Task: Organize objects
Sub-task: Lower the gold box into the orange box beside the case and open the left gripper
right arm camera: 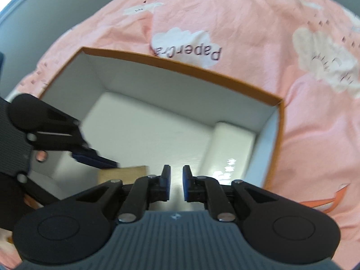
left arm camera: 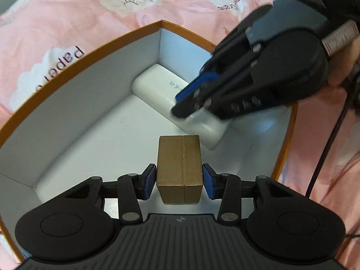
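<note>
A small brown cardboard box (left arm camera: 178, 168) hangs upright over the floor of an open storage box with an orange rim (left arm camera: 162, 23) and white inside, and my left gripper (left arm camera: 178, 181) is shut on its two sides. A white power bank (left arm camera: 157, 85) lies flat in the storage box's far corner. My right gripper (left arm camera: 180, 106) hovers just over the power bank's near end. In the right wrist view its blue pads stand a narrow gap apart with nothing between them (right arm camera: 176, 180), and the power bank (right arm camera: 227, 144) lies ahead to the right. The brown box (right arm camera: 126, 173) shows at lower left.
The storage box (right arm camera: 180, 65) rests on a pink bed sheet (left arm camera: 67, 22) printed with white clouds. A black cable (left arm camera: 326, 148) runs down the right side outside the box. A person's hand (left arm camera: 351, 63) holds the right gripper's handle.
</note>
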`<state>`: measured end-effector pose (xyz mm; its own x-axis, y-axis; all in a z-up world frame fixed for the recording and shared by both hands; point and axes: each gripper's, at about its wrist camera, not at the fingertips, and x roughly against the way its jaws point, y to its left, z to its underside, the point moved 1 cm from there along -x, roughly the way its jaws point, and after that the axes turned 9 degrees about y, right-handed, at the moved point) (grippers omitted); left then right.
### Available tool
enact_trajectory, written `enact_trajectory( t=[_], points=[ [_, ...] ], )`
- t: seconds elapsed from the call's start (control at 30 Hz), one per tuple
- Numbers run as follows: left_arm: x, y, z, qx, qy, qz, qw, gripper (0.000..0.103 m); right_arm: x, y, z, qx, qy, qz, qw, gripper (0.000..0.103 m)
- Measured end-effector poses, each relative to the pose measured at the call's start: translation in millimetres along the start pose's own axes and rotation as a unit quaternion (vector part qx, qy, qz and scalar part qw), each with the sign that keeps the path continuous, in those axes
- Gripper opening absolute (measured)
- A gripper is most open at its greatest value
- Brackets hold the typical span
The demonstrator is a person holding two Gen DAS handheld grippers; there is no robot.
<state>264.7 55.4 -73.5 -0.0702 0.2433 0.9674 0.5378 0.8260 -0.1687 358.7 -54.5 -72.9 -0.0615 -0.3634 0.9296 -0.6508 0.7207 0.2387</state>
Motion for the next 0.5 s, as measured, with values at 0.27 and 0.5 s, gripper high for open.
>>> enact_trajectory(
  t=[0.27, 0.5],
  points=[
    [-1.5, 8.4, 1.0, 0.031, 0.003, 0.049, 0.9983, 0.055, -13.5, 8.2, -3.5, -0.041, 0.002, -0.057, 0.998, 0.032],
    [3.1, 29.4, 10.0, 0.133, 0.011, 0.1, 0.986, 0.055, -21.0, 11.0, 6.0, -0.049, 0.043, -0.056, 0.996, 0.032]
  ],
)
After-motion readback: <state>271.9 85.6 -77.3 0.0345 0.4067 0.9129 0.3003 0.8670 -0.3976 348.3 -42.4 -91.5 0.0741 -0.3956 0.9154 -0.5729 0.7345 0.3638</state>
